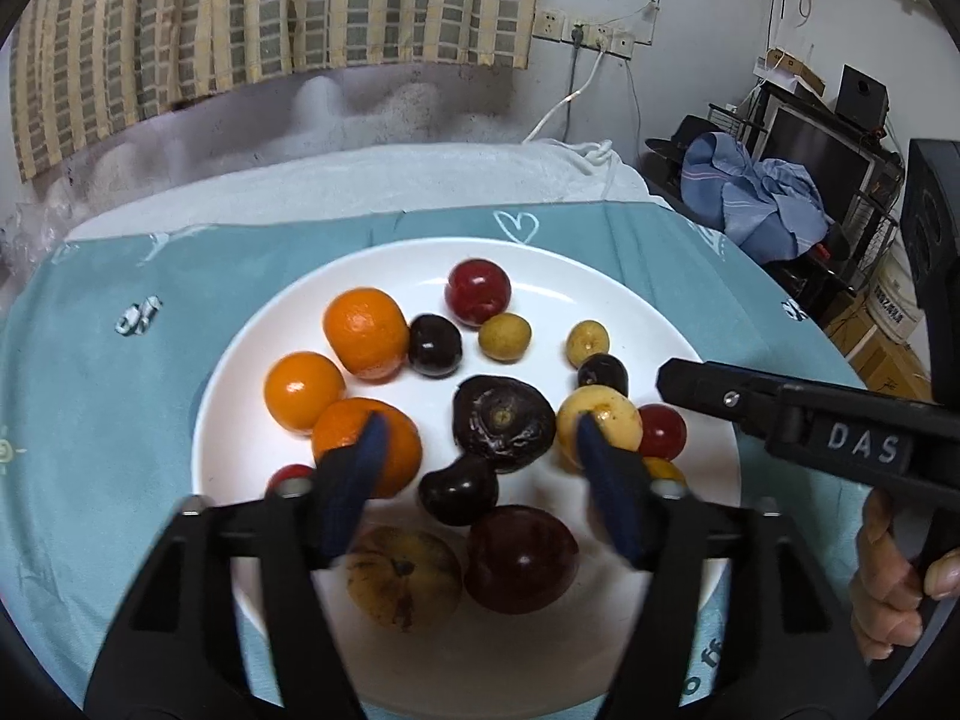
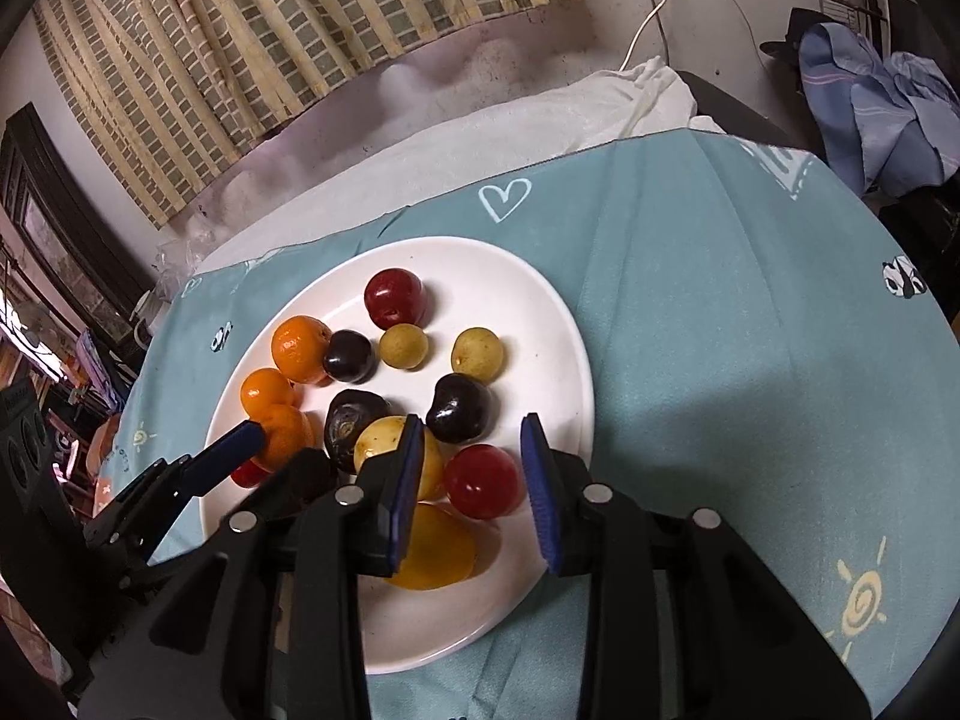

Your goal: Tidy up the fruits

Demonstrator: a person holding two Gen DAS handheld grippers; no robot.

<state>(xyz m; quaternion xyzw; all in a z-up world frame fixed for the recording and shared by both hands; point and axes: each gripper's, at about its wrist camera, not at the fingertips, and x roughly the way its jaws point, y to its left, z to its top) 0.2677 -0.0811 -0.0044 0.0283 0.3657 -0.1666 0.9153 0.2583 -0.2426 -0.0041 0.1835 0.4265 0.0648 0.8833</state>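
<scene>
Here, red fruit (image 2: 482, 481) between right gripper (image 2: 474, 480) pads

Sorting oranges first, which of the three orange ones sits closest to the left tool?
The nearest orange, beside the left tool's left finger; the other two lie farther back.

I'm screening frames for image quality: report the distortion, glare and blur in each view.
Left wrist view: fisheye bends the plate rim and curtain; highlights glint on the dark fruits; the near left gripper is soft. Right wrist view: same bowing, scene tilted; the right gripper casts a shadow on the teal cloth.
</scene>
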